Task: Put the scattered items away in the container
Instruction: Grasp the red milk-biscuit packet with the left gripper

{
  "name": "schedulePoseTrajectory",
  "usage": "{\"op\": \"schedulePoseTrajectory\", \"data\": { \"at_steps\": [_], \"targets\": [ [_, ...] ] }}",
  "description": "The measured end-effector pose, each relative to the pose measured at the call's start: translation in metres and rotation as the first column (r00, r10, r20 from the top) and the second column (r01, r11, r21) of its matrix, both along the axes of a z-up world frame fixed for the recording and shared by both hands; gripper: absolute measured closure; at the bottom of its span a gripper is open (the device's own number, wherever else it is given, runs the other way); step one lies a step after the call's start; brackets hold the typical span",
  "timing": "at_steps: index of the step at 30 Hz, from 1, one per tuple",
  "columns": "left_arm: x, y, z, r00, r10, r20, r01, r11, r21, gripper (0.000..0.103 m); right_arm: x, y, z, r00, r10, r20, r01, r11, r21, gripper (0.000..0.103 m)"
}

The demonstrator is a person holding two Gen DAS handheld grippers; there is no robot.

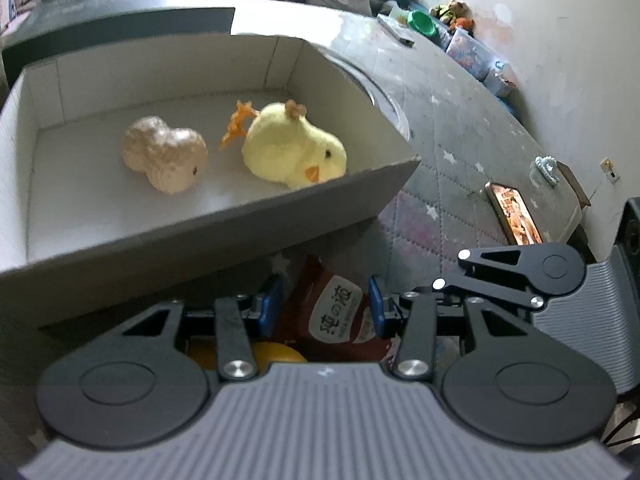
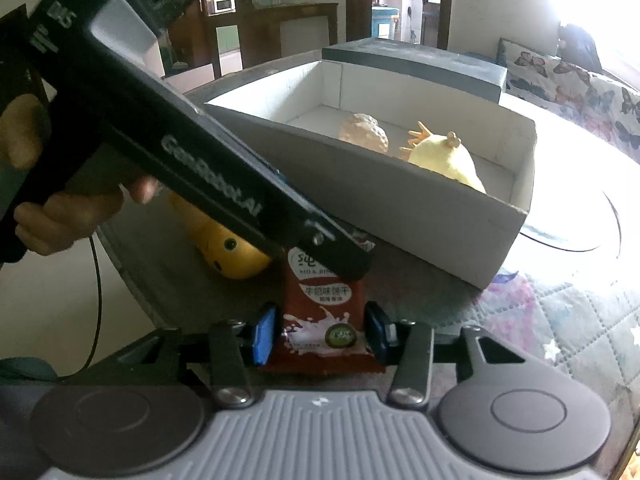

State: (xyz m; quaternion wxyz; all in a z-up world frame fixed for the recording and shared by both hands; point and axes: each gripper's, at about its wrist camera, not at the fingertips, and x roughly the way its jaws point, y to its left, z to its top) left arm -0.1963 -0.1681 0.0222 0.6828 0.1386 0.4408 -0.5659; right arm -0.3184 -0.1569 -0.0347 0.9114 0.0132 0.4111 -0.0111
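Quilted bedding (image 1: 448, 128) fills the room's foreground. Both grippers, left (image 1: 324, 304) and right (image 2: 320, 330), have their jaws spread around a red biscuit packet (image 2: 322, 312), not visibly clamping it. Just beside it lies a yellow toy (image 2: 228, 250), also outside the box (image 2: 420, 224). Inside the box rest a yellow chick (image 1: 292, 148) and a pinkish plush (image 1: 164, 152). So two things are tidied and at least two are left.
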Motion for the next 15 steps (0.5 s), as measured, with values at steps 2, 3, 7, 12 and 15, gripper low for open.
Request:
{"op": "schedulePoseTrajectory", "data": {
  "at_steps": [2,3,7,12,15],
  "targets": [
    [0.0,-0.001,-0.002,1.0,-0.002,-0.003,0.002,1.0,0.002,0.057,0.0,-0.001,-0.001,1.0,-0.001,0.003,0.001,1.0,0.004,0.056],
    [0.001,-0.002,-0.002,1.0,-0.003,-0.008,0.003,1.0,0.002,0.057,0.0,0.0,-0.001,1.0,-0.002,0.005,0.002,1.0,0.004,0.056],
    [0.003,-0.004,-0.005,0.999,-0.006,-0.033,0.006,1.0,0.003,0.057,0.0,-0.002,-0.002,1.0,-0.006,0.013,0.006,1.0,0.008,0.056],
    [0.003,-0.009,-0.006,0.999,-0.022,-0.045,0.022,1.0,0.002,0.057,-0.002,-0.004,-0.001,1.0,-0.013,0.023,0.013,1.0,0.015,0.058],
    [0.0,-0.011,-0.006,0.998,-0.035,-0.047,0.035,0.999,-0.001,0.057,-0.004,-0.005,-0.001,0.999,-0.018,0.028,0.017,1.0,0.02,0.059]
  ]
}}
